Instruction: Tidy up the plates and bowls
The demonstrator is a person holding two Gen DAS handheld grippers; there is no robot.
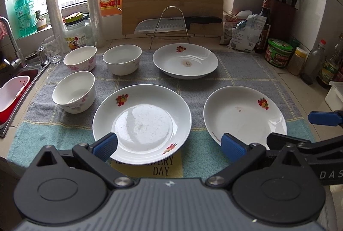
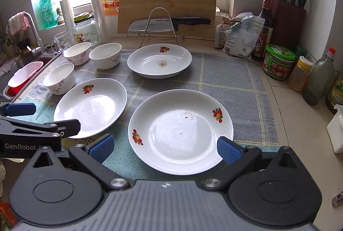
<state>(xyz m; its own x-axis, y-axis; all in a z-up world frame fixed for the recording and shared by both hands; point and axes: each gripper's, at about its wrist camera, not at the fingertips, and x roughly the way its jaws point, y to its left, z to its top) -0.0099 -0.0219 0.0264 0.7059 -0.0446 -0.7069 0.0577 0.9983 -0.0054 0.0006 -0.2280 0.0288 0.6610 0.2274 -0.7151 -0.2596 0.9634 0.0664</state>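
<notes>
My left hand-held gripper point(image 1: 169, 146) hangs low with its jaws spread wide, empty, over the near rim of the left plate point(image 1: 141, 122). My right hand-held gripper point(image 2: 165, 149) is spread just as wide, empty, straddling the right plate point(image 2: 181, 131). Everything sits on the grey checked towel point(image 2: 231, 85): a third plate point(image 2: 159, 60) lies at its far edge, and three bowls point(image 1: 74, 91) cluster on its left side, all apart.

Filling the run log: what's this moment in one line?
left gripper: open | right gripper: open | plates: three, unstacked | bowls: three, unstacked
</notes>
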